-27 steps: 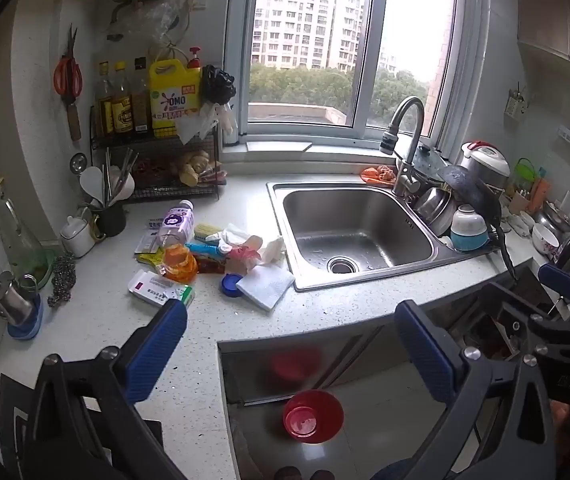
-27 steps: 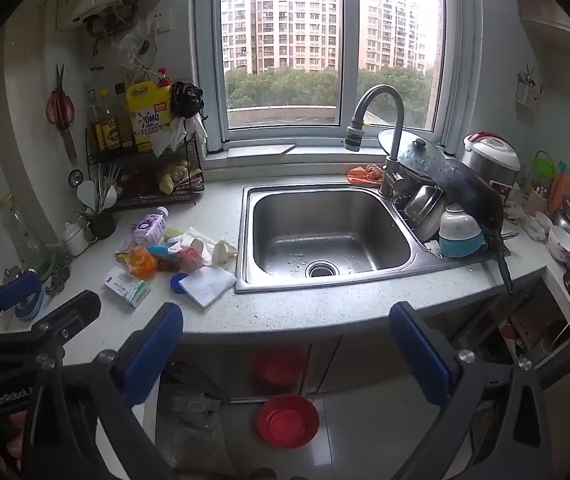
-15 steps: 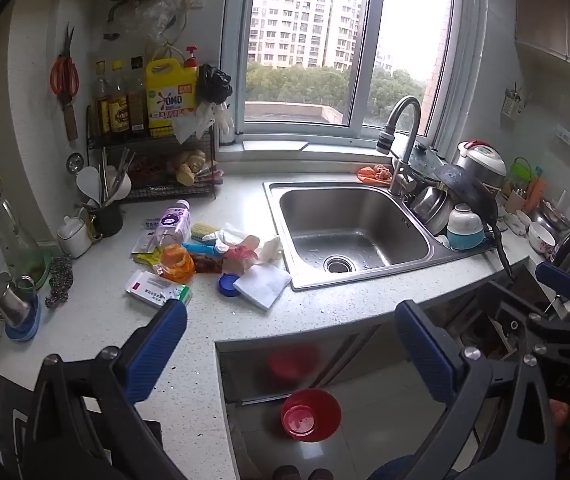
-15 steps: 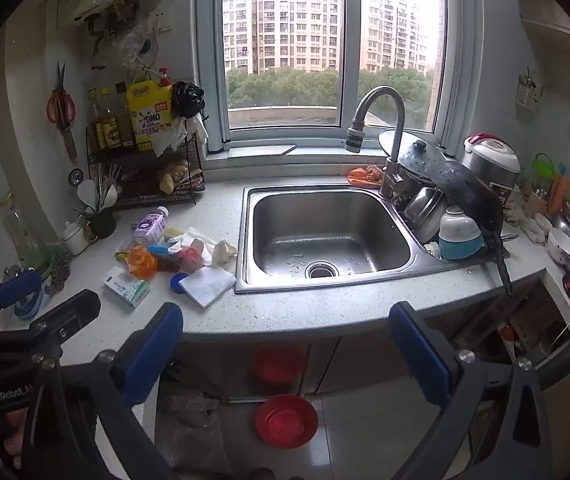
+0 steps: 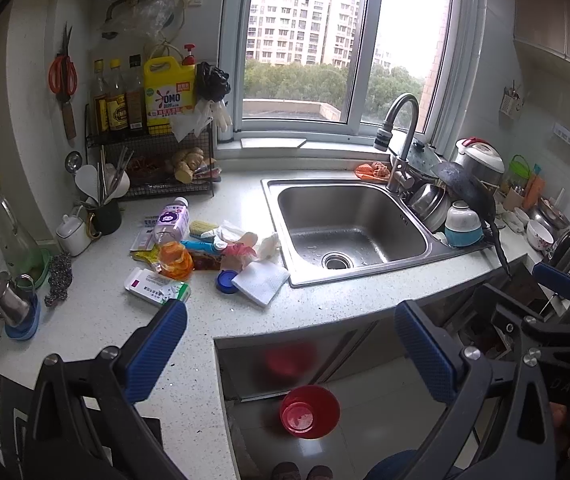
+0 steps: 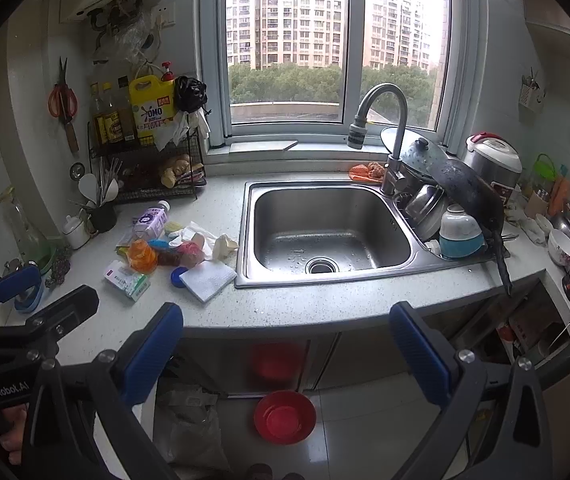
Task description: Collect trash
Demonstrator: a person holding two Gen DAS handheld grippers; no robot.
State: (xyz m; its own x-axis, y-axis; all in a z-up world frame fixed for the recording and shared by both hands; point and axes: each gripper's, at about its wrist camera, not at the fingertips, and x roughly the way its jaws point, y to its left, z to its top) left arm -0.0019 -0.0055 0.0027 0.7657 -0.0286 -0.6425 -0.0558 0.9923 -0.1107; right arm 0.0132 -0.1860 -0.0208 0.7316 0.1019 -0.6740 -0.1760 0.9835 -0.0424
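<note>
Steel sink (image 5: 349, 232) sits bare inside, just water beads around the round drain. Right of it, the draining side is packed: a steel pot (image 6: 425, 208), an upturned blue-and-white bowl (image 5: 463, 226), and a black wok (image 6: 469, 196) leaning across them, its handle poking out past the bench edge. A glass lid rests behind the curved tap (image 5: 399, 140).

The trash pile (image 5: 205, 248) lies on the speckled white bench (image 5: 325, 304), just left of the sink: a clear bottle with a purple label (image 5: 171, 222) on its side, an orange crumpled wrapper (image 5: 175, 260), a flat white-and-green box (image 5: 157, 286), a blue round lid (image 5: 227, 280) touching a folded white quilted cloth (image 5: 261, 278), plus wadded tissue and pink scraps in between.

Behind it a black wire rack (image 5: 153, 160) carries sauce bottles and a yellow detergent jug (image 5: 169, 88) on top, ginger below. Red-handled scissors hang on the wall.

Down on the tiled floor, a red plastic basin (image 6: 285, 416), nothing visible in it.

Left gripper (image 5: 291, 344) hovers over the bench corner, jaws spread wide, nothing between them. Right gripper (image 6: 287, 344) hangs before the cabinet front, jaws likewise released, well apart from the pile.
</note>
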